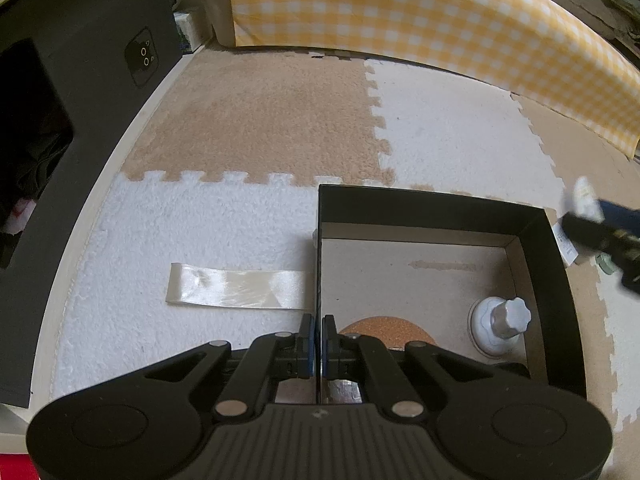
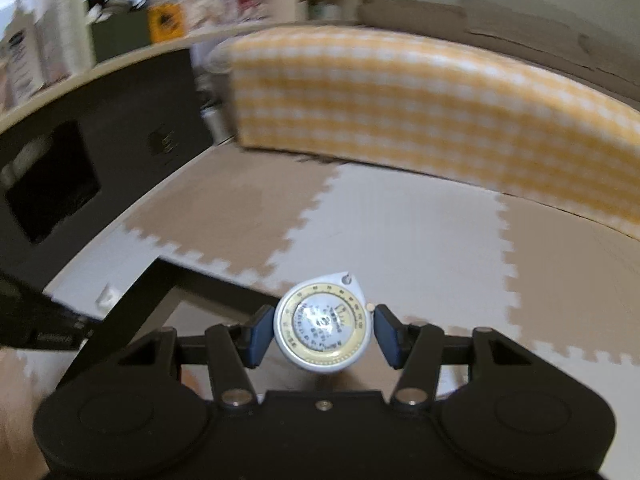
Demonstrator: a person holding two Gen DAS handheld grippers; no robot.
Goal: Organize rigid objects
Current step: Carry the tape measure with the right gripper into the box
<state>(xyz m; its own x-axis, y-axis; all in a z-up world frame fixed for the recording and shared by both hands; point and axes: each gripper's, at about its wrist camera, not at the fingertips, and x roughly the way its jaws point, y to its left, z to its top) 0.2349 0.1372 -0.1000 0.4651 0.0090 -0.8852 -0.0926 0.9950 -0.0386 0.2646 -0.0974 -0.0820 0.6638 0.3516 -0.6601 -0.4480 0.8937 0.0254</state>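
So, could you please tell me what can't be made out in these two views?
- Left wrist view: the left gripper hides part of the cork disc in the box.
- Left wrist view: the right gripper is blurred and cut off by the frame edge.
- Right wrist view: print on the round dial is too blurred to read.
- Right wrist view: shelf items are smeared.

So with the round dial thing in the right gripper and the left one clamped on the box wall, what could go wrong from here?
The white dial sits between the right gripper pads by its curved rim only, so it could slip or twist out. Dropped into the black box, it may hit the white knob. The left gripper pinches one thin wall, which could bend.
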